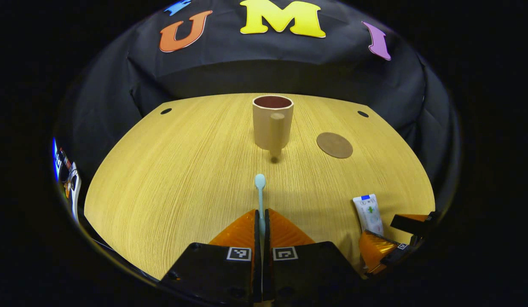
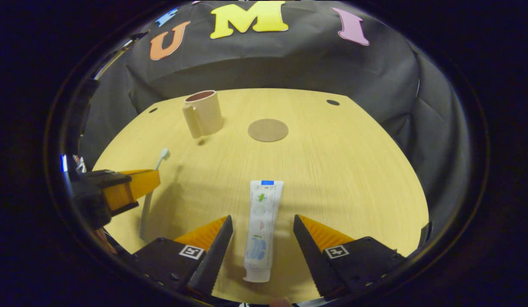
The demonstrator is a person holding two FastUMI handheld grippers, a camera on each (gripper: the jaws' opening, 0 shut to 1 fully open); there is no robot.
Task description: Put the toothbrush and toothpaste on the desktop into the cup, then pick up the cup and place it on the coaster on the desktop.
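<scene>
Yellow wood-grain tabletop, black cloth behind. L gripper low, level, jaws clamped on pale blue toothbrush, head fwd toward beige handled cup. R gripper spread wide, straddling white toothpaste tube lying flat, no contact. Round brown coaster right of cup. Brush handle end hidden.

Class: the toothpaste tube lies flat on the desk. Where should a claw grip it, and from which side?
Grip the toothpaste tube across its narrow width at mid-body, coming down from above. It lies flat, lengthwise between the open right claw fingers, so they can close on its long edges.
</scene>
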